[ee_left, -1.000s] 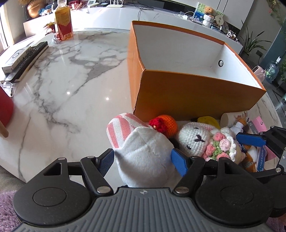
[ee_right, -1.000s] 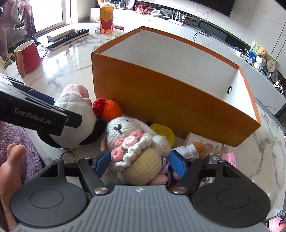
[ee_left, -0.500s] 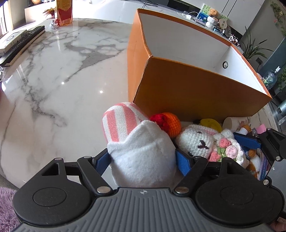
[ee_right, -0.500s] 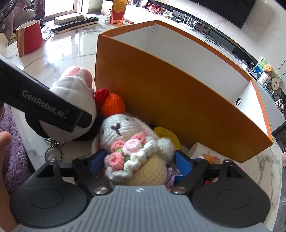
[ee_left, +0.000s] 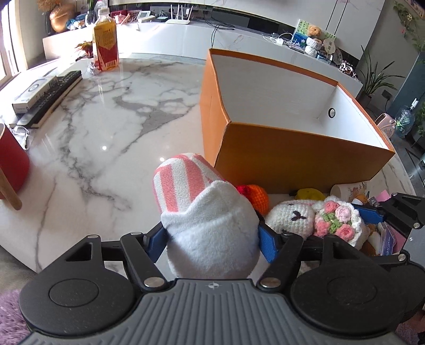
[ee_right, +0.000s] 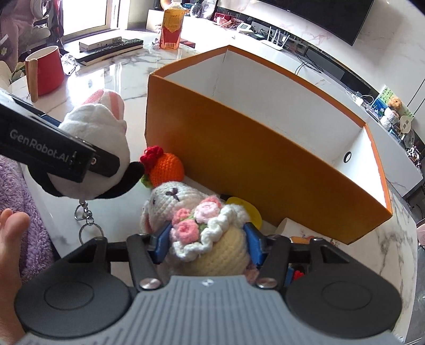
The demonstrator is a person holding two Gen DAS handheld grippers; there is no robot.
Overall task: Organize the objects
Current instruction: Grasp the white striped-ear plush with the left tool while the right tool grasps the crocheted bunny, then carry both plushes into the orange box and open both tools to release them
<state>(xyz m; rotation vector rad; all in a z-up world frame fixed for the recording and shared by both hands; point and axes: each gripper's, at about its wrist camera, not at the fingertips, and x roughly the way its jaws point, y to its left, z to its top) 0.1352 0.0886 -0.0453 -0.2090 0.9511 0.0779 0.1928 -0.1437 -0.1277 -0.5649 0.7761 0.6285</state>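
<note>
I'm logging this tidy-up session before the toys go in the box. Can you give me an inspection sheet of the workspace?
Surface: white marble table, glossy, grey veins.
Job's things: orange box, open, no contents visible; white plush toy with pink-striped ear; crochet bunny with pink flowers; crochet orange; further small items beside the box.
Clutter: drink bottle, red mug, remote control.
Grippers: left gripper jaws closing, pads against the plush toy; right gripper jaws closing, pads against the bunny.
Cables: on the rear counter.
Surroundings: router, potted plant.
</note>
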